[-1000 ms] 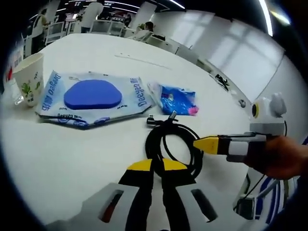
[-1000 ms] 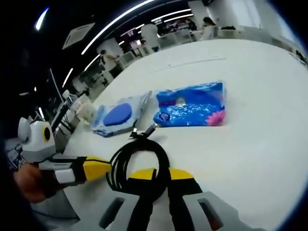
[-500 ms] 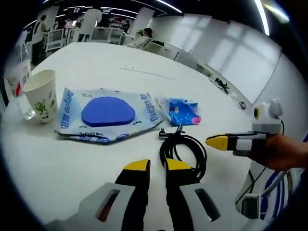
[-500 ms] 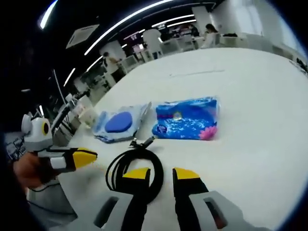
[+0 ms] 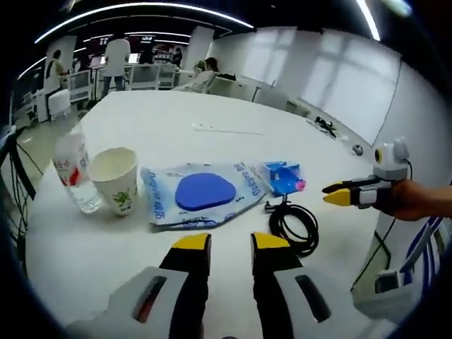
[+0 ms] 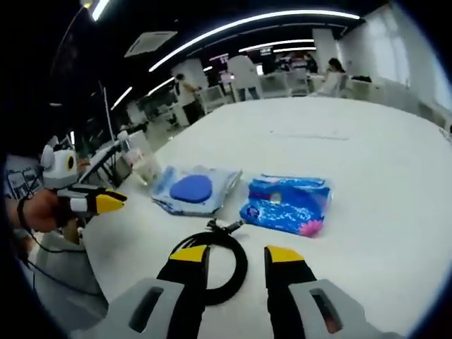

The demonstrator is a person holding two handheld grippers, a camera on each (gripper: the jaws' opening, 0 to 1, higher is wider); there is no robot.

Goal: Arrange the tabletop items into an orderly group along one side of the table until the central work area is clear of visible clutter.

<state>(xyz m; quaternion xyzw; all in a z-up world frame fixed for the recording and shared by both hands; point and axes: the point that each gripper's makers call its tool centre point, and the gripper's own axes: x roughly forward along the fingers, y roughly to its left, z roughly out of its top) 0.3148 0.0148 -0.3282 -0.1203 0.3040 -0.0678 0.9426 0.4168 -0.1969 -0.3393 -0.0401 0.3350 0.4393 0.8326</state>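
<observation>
A coiled black cable lies flat on the white table, just right of my left gripper, which is open and holds nothing. In the right gripper view the cable sits between the jaws of my right gripper, also open and drawn back from it. A wet-wipes pack with a blue lid and a small blue tissue pack lie side by side beyond the cable. The right gripper enters from the right; the left gripper enters from the left.
A paper cup and a clear plastic bottle stand left of the wipes pack. The table edge runs close along the grippers' side. A hand holds the right gripper. Desks, chairs and people are far behind.
Both grippers, closed around the cable a second ago, have opened and pulled back and upward. The cable now rests loose on the table, and the cup and bottle have come into view.
</observation>
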